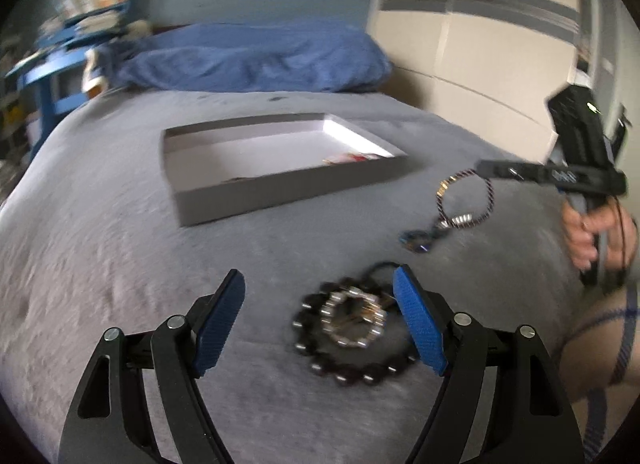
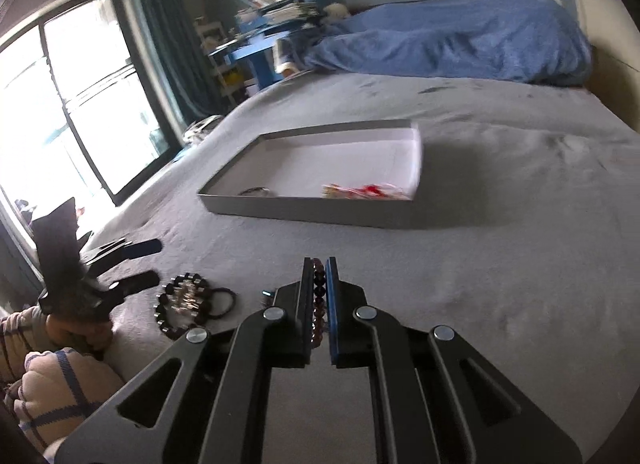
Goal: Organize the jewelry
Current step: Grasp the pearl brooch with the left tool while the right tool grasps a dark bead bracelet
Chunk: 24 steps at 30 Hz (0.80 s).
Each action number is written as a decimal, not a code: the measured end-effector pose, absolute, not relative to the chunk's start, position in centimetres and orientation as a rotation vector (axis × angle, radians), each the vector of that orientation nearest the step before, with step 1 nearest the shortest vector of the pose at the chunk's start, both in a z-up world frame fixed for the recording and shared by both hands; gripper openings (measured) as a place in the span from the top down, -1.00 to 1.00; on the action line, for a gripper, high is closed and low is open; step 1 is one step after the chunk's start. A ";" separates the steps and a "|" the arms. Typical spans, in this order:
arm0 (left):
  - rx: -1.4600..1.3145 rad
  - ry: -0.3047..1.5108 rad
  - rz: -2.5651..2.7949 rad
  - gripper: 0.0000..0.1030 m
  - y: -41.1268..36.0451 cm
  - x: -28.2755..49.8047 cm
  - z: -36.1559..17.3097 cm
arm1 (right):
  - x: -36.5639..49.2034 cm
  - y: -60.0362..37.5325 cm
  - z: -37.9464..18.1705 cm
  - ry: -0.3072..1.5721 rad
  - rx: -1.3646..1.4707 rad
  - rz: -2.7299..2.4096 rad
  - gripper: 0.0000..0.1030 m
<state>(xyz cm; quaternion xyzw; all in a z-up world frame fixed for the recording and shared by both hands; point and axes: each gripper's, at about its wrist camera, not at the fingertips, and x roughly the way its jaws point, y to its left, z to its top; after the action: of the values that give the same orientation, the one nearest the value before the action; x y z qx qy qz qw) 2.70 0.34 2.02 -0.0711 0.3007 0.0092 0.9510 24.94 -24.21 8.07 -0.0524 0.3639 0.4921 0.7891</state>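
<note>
On the grey bedspread lies a pile of bracelets point(image 1: 348, 328), a black beaded one around a silver-beaded one, with a black hair tie point(image 1: 384, 266) at its far side. My left gripper point(image 1: 320, 278) stands open just over the pile, its blue pads point(image 1: 420, 328) apart and touching nothing. To the right, my right gripper point(image 1: 486, 168) is shut on a dark beaded bracelet point(image 1: 464, 200), which hangs from it above the bed. The right wrist view shows that bracelet point(image 2: 319, 296) pinched between the shut fingers of the right gripper point(image 2: 320, 264), with the pile point(image 2: 184, 304) and the left gripper point(image 2: 154, 262) at the left.
A shallow grey box point(image 1: 280, 192) point(image 2: 312, 212) lies on the bed beyond both grippers and holds a red-and-white piece point(image 2: 364, 190) and a dark ring point(image 2: 256, 191). Behind it are a blue duvet point(image 1: 256, 60), a blue table point(image 2: 260, 52) with stacked books, and a window point(image 2: 80, 104).
</note>
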 end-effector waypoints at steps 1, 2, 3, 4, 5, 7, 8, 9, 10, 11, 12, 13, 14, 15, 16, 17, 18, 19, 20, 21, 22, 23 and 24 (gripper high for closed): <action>-0.124 0.625 -0.002 -0.36 -0.2 2.9 1.9 | 25.4 -25.0 7.6 0.794 -0.099 1.036 0.89; -0.104 0.638 -0.020 -0.34 -0.6 3.1 1.8 | 25.7 -25.5 7.2 0.804 -0.087 1.020 0.89; -0.090 0.649 -0.030 -0.30 -0.9 3.2 1.7 | 26.0 -26.0 6.9 0.812 -0.079 1.009 0.89; -0.076 0.663 -0.037 -0.29 -1.3 3.5 1.6 | 26.4 -26.6 6.3 0.822 -0.070 0.990 0.89; -0.062 0.677 -0.045 -0.29 -1.5 3.7 1.5 | 26.5 -26.9 6.0 0.829 -0.066 0.981 0.89; -0.041 0.700 -0.058 -0.26 -1.9 4.3 1.2 | 26.7 -27.5 5.0 0.849 -0.055 0.958 0.89; -0.034 0.710 -0.063 -0.22 -2.1 4.4 1.1 | 26.7 -27.6 4.6 0.856 -0.052 0.951 0.89; -0.026 0.722 -0.068 -0.17 -2.2 4.7 0.9 | 26.8 -27.8 4.2 0.865 -0.048 0.944 0.89; -0.021 0.731 -0.069 -0.14 -2.3 4.9 0.7 | 26.9 -28.0 3.7 0.875 -0.041 0.937 0.89; -0.017 0.739 -0.066 -0.12 -2.4 5.0 0.6 | 27.0 -28.2 3.3 0.882 -0.035 0.933 0.89; -0.016 0.745 -0.062 -0.10 -2.4 5.1 0.5 | 27.2 -28.3 3.0 0.890 -0.029 0.928 0.89; -0.017 0.755 -0.055 -0.07 -2.3 5.3 0.3 | 27.3 -28.3 2.7 0.898 -0.023 0.925 0.89; -0.018 0.761 -0.048 -0.05 -2.2 5.5 0.3 | 27.3 -28.3 2.6 0.902 -0.022 0.923 0.89; -0.020 0.766 -0.041 0.00 -2.1 5.6 0.2 | 27.4 -28.2 2.6 0.905 -0.022 0.924 0.89; -0.022 0.767 -0.038 0.07 -2.1 5.6 0.1 | 27.4 -28.2 2.5 0.908 -0.024 0.924 0.89; -0.024 0.767 -0.038 0.11 -2.1 5.6 0.1 | 27.4 -28.2 2.5 0.909 -0.025 0.925 0.89; -0.025 0.767 -0.040 0.20 -2.1 5.5 0.2 | 27.3 -28.3 2.5 0.911 -0.023 0.925 0.89; -0.022 0.770 -0.044 0.20 -2.1 5.5 0.1 | 27.3 -28.4 2.4 0.912 -0.019 0.925 0.89; -0.017 0.771 -0.043 0.20 -2.2 5.6 0.1 | 27.4 -28.5 2.4 0.913 -0.014 0.925 0.89; -0.014 0.772 -0.042 0.20 -2.3 5.5 0.1 | 27.4 -28.5 2.4 0.914 -0.011 0.925 0.89; -0.010 0.774 -0.040 0.19 -2.3 5.5 0.1 | 27.4 -28.5 2.4 0.915 -0.010 0.926 0.89; -0.009 0.776 -0.038 0.18 -2.3 5.5 0.1 | 27.4 -28.5 2.4 0.916 -0.011 0.927 0.89; -0.006 0.779 -0.039 0.17 -2.3 5.5 0.1 | 27.4 -28.5 2.4 0.918 -0.011 0.928 0.89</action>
<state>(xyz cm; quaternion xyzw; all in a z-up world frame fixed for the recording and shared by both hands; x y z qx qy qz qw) 5.52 -2.29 0.09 -0.0029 0.3797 -0.0189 0.9249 27.39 -28.50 2.45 -0.0053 0.4271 0.4318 0.7944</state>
